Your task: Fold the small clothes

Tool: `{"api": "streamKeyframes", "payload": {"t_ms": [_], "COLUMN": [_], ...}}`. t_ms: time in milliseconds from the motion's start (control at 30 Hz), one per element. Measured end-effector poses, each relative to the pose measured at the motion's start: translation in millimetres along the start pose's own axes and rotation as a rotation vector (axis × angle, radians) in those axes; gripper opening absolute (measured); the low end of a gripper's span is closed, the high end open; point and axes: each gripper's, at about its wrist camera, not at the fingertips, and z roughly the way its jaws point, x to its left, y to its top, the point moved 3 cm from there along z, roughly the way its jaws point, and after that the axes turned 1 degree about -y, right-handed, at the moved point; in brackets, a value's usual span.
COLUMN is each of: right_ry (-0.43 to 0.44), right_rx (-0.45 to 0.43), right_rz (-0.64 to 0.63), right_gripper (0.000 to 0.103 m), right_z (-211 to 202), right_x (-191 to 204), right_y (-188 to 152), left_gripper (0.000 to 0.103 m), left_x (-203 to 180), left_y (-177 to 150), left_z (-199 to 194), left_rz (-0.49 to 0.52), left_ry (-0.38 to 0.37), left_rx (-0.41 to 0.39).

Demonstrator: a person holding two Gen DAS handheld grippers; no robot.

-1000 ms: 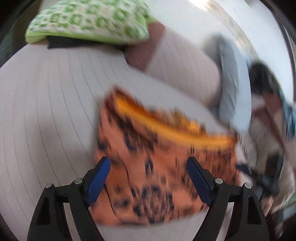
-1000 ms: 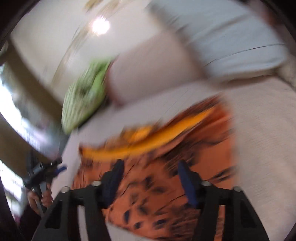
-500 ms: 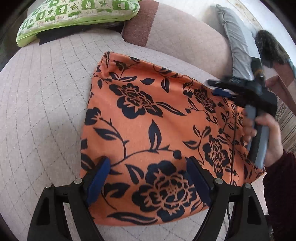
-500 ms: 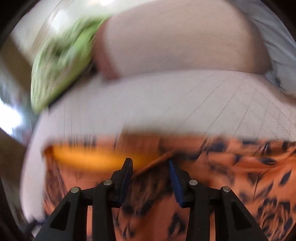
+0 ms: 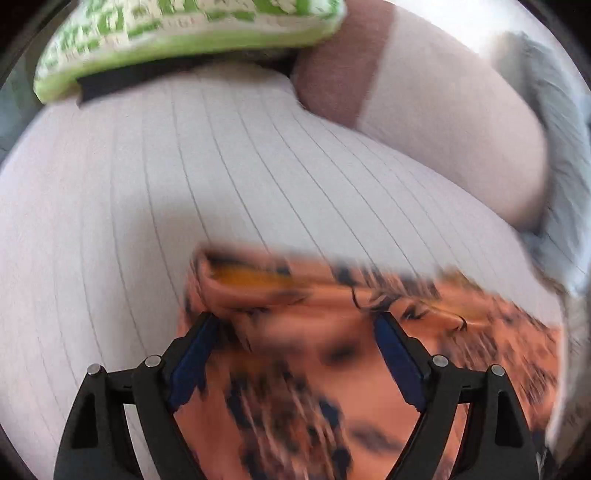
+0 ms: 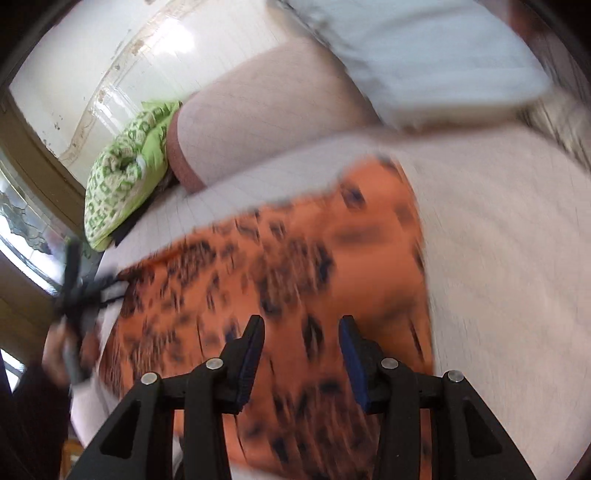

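- An orange garment with a dark floral print (image 5: 369, 354) lies on a pale quilted sofa seat (image 5: 184, 177), seen through two wrist cameras; both views are smeared by motion.
- Half a second ago the cloth lay spread flat and wide. Now its far edge (image 5: 258, 291) is rolled or doubled over, showing a yellow-orange inner layer, so a first fold seems to be under way or just laid.
- The left gripper (image 5: 295, 350) points steeply down over the near part of the cloth. Its jaws stand wide apart and are opening a little further; cloth shows below the gap, but neither pad presses on it.
- The right gripper (image 6: 301, 354) hovers over the cloth's near right area. Its jaws are partly apart, narrower than a second ago, with nothing clamped between them.
- In the right view, the left gripper (image 6: 74, 291) shows as a dark blur at the cloth's left edge, a hand (image 6: 59, 350) below it.
- A green patterned cushion (image 5: 177, 33) and the sofa's backrest (image 5: 443, 122) lie well beyond the cloth.
- Judgement: both grippers look free, probably repositioning for the next fold.
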Motion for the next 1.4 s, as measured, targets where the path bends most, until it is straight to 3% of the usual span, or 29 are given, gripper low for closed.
{"api": "streamKeyframes", "payload": {"t_ms": [100,200,333,467,500,567,633,667,767,833,1033,1200,1400], "right_ry": [0.005,-0.029,0.013,0.047,0.052,0.04,-0.016,-0.049,-0.105,-0.063,-0.01,0.017,-0.057], "right_rx": [0.043,0.063,0.052,0.041,0.036,0.044,0.106,0.139,0.106,0.095,-0.049,-0.167,-0.282], "right_rz": [-0.009,-0.075,-0.051,-0.062,-0.068,-0.1,-0.127,-0.14,-0.184,-0.126,-0.092,-0.08,-0.123], "right_gripper": [0.046,0.047,0.048,0.048,0.048,0.048,0.052,0.053,0.052,0.052,0.052,0.058,0.059], "right_z": [8.7,0.2,-11.9,-18.6,-19.0,-14.5,2.8,12.0,5.5,-10.5,-61.0,-106.8,-141.9], "right_x": [-11.8,-8.5,-7.9,6.6,11.3,25.6,32.0,31.7,40.1,38.9,49.1,63.2,77.9], "right_y": [-25.0,-24.3,-17.7,-19.3,-20.7,-26.0,-37.4,-43.3,-50.5,-54.6,-56.5,-73.0,-84.0], "left_gripper": [0.087,0.087,0.087,0.087,0.089,0.097,0.103,0.103,0.102,0.102,0.103,0.103,0.103], "left_x": [3.0,7.9,4.5,-15.6,-19.4,-33.7,-40.8,-42.4,-42.4,-48.6,-70.5,-81.0,-98.6], "left_y": [2.8,-16.1,-67.2,-131.5,-144.6,-172.3,-183.4,-183.9,-181.1,-181.9,-207.3,-225.8,-240.2], "left_z": [2.2,-21.2,-66.2,-88.5,-91.3,-79.3,-68.8,-71.4,-83.2,-111.8,-204.2,-252.1,-279.2], "left_rz": [-0.06,-0.058,0.012,0.116,0.143,0.223,0.268,0.258,0.217,0.235,0.381,0.384,0.387], "left_ry": [0.012,-0.017,-0.063,-0.062,-0.049,0.051,0.14,0.156,0.145,0.124,0.208,0.212,0.2], "left_rx": [0.012,0.01,-0.026,-0.005,-0.001,0.037,0.031,0.004,0.079,0.016,-0.239,-0.336,-0.39]}}
